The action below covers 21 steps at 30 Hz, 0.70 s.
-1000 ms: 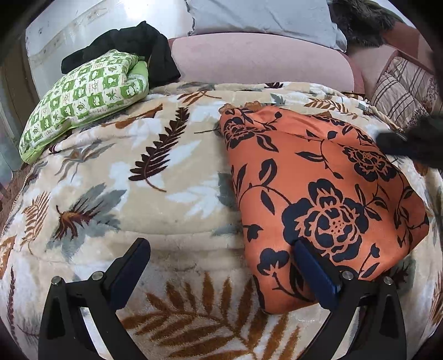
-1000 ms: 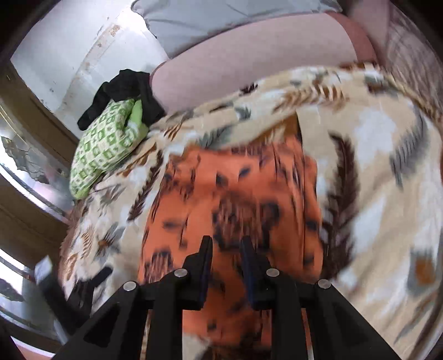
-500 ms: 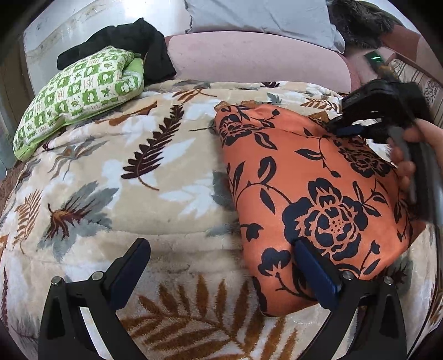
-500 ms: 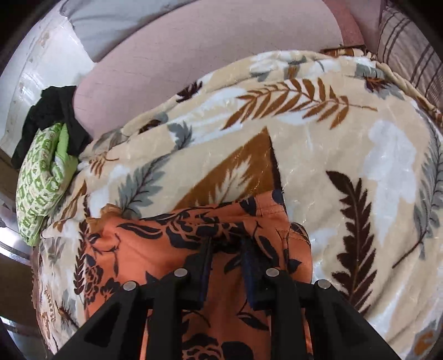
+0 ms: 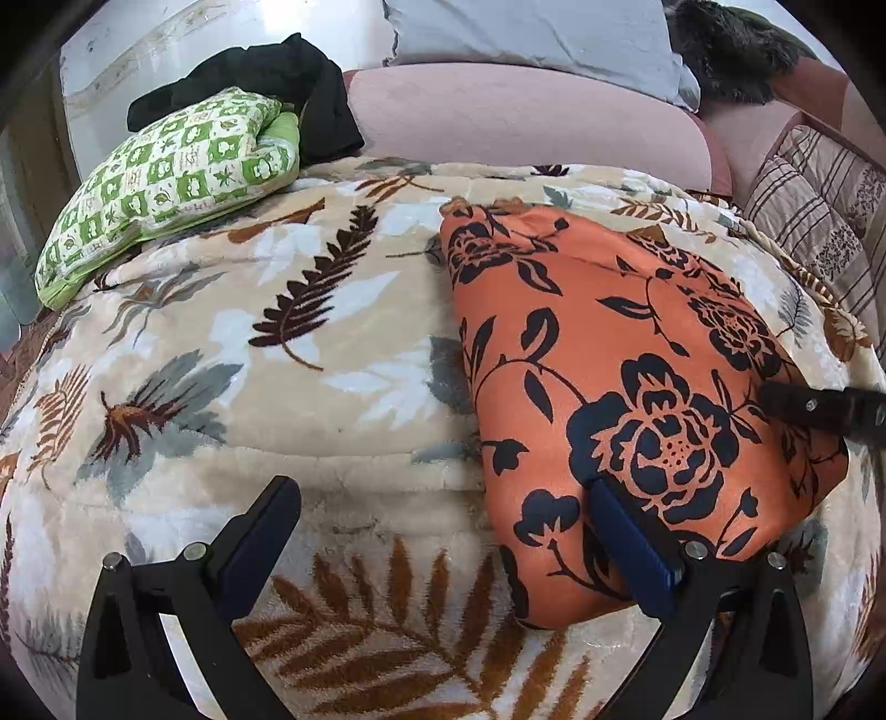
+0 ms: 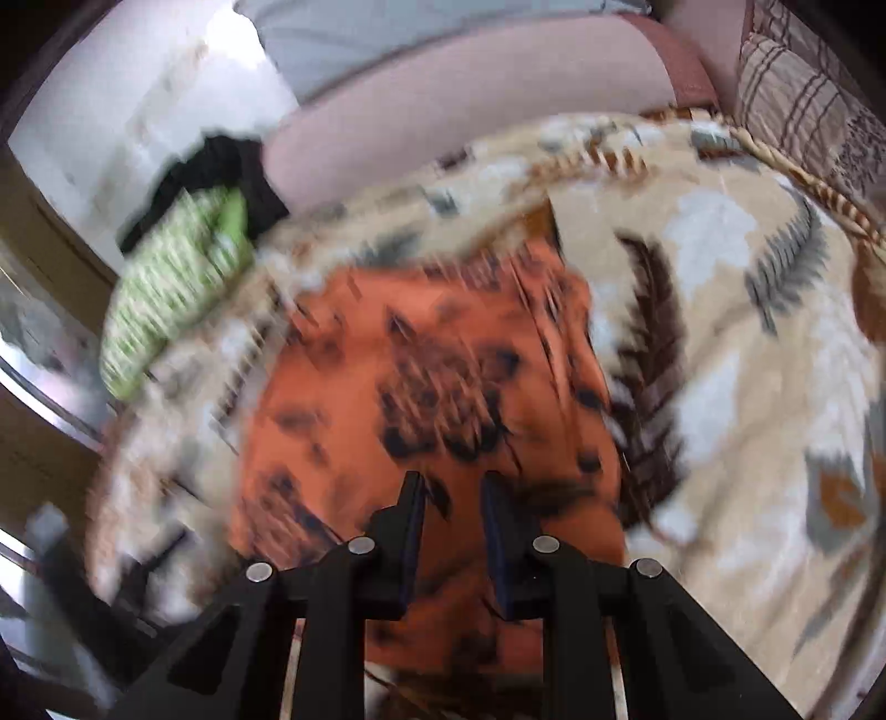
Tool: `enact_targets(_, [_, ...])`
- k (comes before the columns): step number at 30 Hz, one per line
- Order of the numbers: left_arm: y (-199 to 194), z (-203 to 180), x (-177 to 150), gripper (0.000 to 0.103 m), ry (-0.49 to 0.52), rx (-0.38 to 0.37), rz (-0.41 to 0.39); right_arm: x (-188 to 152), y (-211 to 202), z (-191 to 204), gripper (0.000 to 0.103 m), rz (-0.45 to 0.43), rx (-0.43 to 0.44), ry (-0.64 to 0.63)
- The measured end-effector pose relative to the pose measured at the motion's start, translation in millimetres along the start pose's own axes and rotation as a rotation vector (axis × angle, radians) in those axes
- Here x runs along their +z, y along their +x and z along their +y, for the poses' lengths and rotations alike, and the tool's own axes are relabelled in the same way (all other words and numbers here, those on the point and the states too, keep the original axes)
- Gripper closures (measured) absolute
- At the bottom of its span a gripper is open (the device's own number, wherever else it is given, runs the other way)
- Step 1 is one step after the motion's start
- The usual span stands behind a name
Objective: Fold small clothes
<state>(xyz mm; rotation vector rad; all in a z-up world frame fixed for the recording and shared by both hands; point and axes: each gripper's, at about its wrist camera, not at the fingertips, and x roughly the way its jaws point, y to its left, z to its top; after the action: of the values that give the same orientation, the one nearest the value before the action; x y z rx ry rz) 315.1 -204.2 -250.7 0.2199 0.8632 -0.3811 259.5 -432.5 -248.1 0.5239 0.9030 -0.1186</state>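
We judge the orange garment light, slippery; left gripper gapes wide, right gripper narrowly parted, empty; pinch its near hem.

One orange floral garment lies on one leaf-patterned blanket, with one green checked pillow, one black garment, one grey pillow, one striped cushion, one pink headboard, and two grippers, left gripper and right gripper.
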Motion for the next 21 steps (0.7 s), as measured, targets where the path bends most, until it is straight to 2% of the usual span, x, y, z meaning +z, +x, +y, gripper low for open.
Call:
enact_targets(2, [1.0, 0.9, -0.2, 0.0, -0.014, -0.006, 0.001, -10.2, 3.9, -5.1, 0.078, -0.059, 0.034, -0.011])
enact_targets(5, [3.7, 4.4, 2.0, 0.0, -0.04, -0.024, 0.031, -9.7, 1.9, -0.7, 0.078, -0.063, 0.018, -0.042])
enact_targets(9, [1.5, 9.6, 10.4, 0.0, -0.069, -0.051, 0.087, -13.8, 2.7, -7.1, 0.078, -0.099, 0.05, -0.015])
enact_targets(11, [-8.0, 12.1, 15.2, 0.0, -0.075, -0.062, 0.046, -11.3, 0.0, -9.2, 0.078, -0.097, 0.065, -0.003])
enact_targets(15, [-21.6, 17.6, 22.1, 0.0, -0.089, -0.013, -0.042, -4.9, -22.2, -8.3, 0.078, -0.179, 0.086, 0.006])
enact_targets(17, [-17.1, 18.7, 23.8, 0.0, -0.086, 0.011, -0.03, -3.4, -35.7, -5.5, 0.078, -0.24, 0.085, -0.024])
enact_targets(18, [-7.4, 17.2, 22.9, 0.0, -0.076, 0.034, 0.01, -3.3, -39.2, -5.0, 0.078, -0.255, 0.088, -0.028])
enact_targets(19, [1.9, 15.0, 22.0, 0.0, -0.066, 0.041, 0.046, -3.1, -41.1, -4.9, 0.068, -0.262, 0.086, -0.03])
enact_targets(20, [9.5, 13.3, 19.1, 0.0, -0.061, 0.041, 0.068, -2.8, -37.5, -5.5, 0.035, -0.246, 0.07, -0.033])
enact_targets(21, [12.5, 12.5, 15.8, 0.0, -0.071, 0.041, 0.049, -2.7, -28.6, -8.3, 0.021, -0.206, 0.047, -0.023])
